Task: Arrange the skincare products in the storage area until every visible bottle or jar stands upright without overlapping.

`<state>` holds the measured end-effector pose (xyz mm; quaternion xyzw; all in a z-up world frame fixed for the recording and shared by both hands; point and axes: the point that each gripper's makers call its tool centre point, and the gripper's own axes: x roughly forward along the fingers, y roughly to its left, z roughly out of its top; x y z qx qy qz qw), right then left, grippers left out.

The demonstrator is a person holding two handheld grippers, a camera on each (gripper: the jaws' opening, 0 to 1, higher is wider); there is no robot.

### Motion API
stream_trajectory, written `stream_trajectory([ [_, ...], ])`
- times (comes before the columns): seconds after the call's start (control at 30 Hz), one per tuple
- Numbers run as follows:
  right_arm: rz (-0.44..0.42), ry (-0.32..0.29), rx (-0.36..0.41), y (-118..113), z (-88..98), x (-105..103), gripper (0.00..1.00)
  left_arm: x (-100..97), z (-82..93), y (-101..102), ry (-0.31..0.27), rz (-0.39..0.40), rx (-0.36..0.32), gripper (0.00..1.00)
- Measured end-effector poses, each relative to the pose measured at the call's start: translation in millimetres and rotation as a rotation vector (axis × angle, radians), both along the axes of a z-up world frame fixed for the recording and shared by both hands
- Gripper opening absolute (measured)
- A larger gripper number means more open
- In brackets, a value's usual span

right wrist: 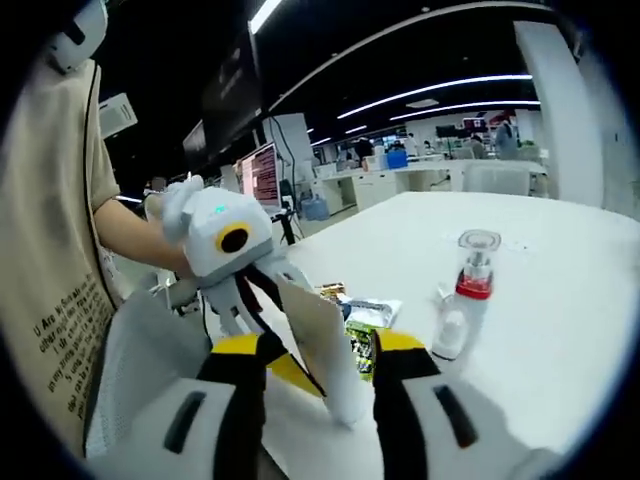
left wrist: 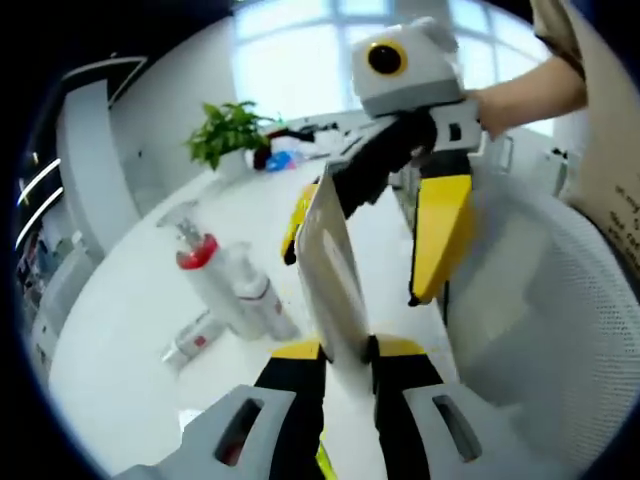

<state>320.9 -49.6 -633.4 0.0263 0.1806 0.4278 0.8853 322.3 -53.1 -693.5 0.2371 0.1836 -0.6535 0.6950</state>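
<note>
A flat white packet is pinched edge-on between the jaws of my left gripper, which is shut on it. My right gripper comes in from the upper right. Its yellow jaws stand wide apart on either side of the packet's far end. In the right gripper view the same packet hangs between the jaws of my open right gripper, while the left gripper holds it from behind. A clear bottle with a red collar stands on the white table; it also shows beyond the packet. A smaller white bottle sits beside it.
Several printed packets lie on the table behind the held one. A small bottle lies on its side near the clear one. A potted plant stands far back. A white mesh chair is close by, and a person's shirt.
</note>
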Motion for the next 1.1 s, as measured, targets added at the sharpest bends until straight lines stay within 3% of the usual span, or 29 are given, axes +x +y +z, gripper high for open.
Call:
stream_trajectory([
  [0.27, -0.118, 0.023, 0.028, -19.3, -6.6, -1.4, 0.55, 33.1, 0.3, -3.8, -0.028, -0.004, 0.004, 0.13],
  [0.47, -0.2, 0.039, 0.029, -35.0, -13.3, -3.2, 0.7, 58.5, 0.4, -3.7, -0.039, 0.004, 0.009, 0.13],
  [0.83, -0.272, 0.056, 0.027, -46.9, -20.3, -6.2, 0.85, 103.7, 0.7, -1.2, -0.055, 0.028, 0.011, 0.13],
  [1.1, -0.301, 0.054, 0.012, -52.2, -22.7, -4.0, 0.95, 116.2, 5.6, -2.8, -0.042, 0.04, -0.004, 0.14],
])
